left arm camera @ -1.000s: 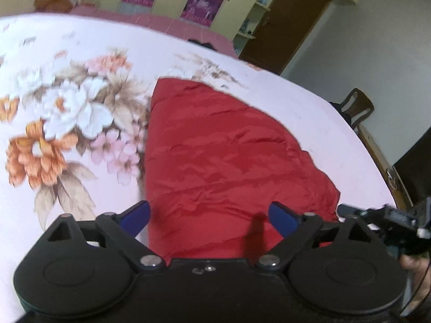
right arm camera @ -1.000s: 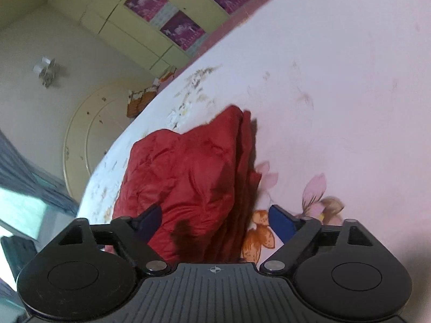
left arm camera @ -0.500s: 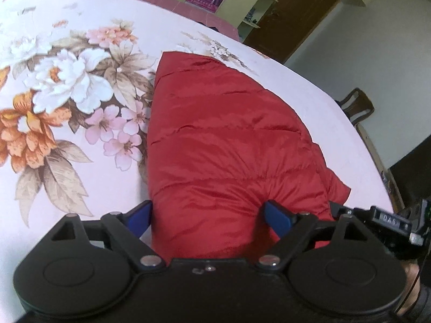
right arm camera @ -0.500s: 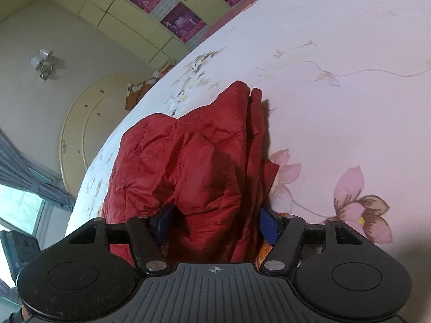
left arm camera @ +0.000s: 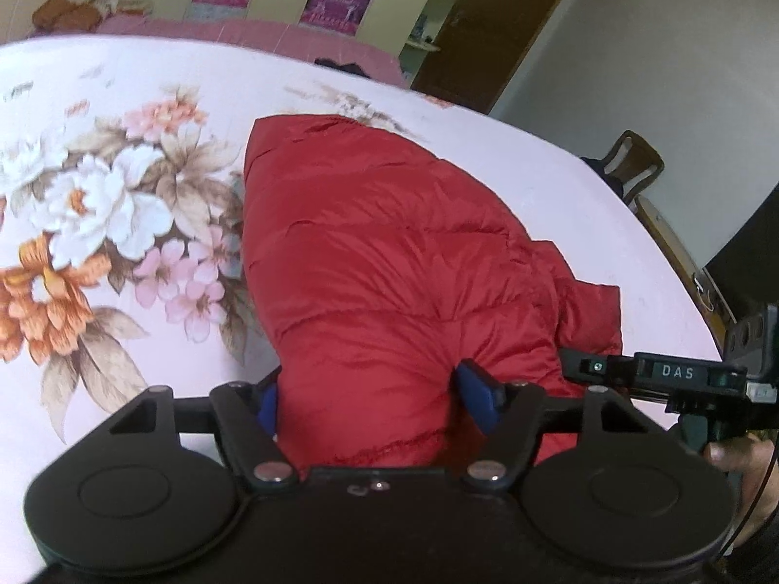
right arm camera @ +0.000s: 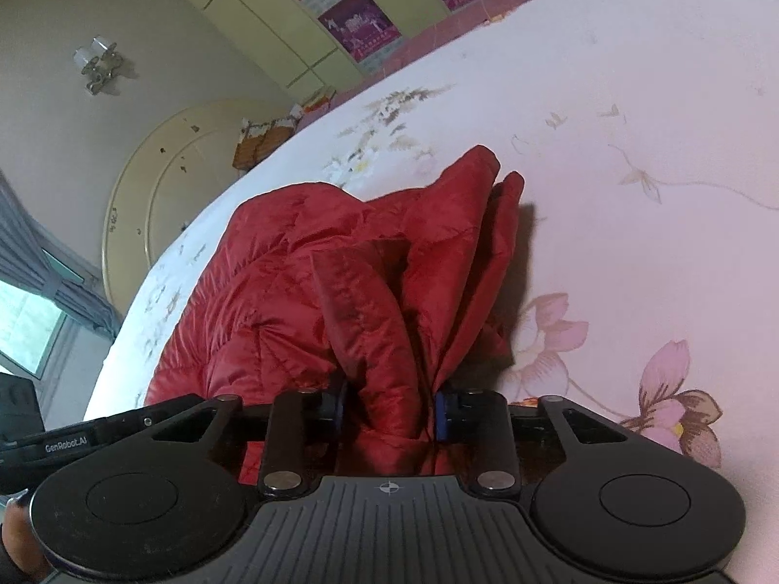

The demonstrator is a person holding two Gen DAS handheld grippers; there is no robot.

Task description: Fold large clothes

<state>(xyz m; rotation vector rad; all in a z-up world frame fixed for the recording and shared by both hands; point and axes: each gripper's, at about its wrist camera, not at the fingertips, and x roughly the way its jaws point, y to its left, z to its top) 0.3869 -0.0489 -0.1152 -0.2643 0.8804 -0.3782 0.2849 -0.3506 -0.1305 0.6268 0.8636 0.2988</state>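
While both tools close on the red jacket (left arm camera: 389, 263), it lies on a floral bedsheet (left arm camera: 97, 204) (cupboards behind).

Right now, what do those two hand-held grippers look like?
Each hand-held gripper, left and right, is black, with two round discs, silver rivets and blue finger pads. In each view the other one's side bears white lettering: "DAS" and "GenRobot.AI".

Dim, warm indoor light with a pinkish cast. Daylight glows through a window (right arm camera: 29, 331) at the right-wrist view's left edge. Fisheye bending curves the bed (left arm camera: 535, 155); soft shadows, slight blur throughout.
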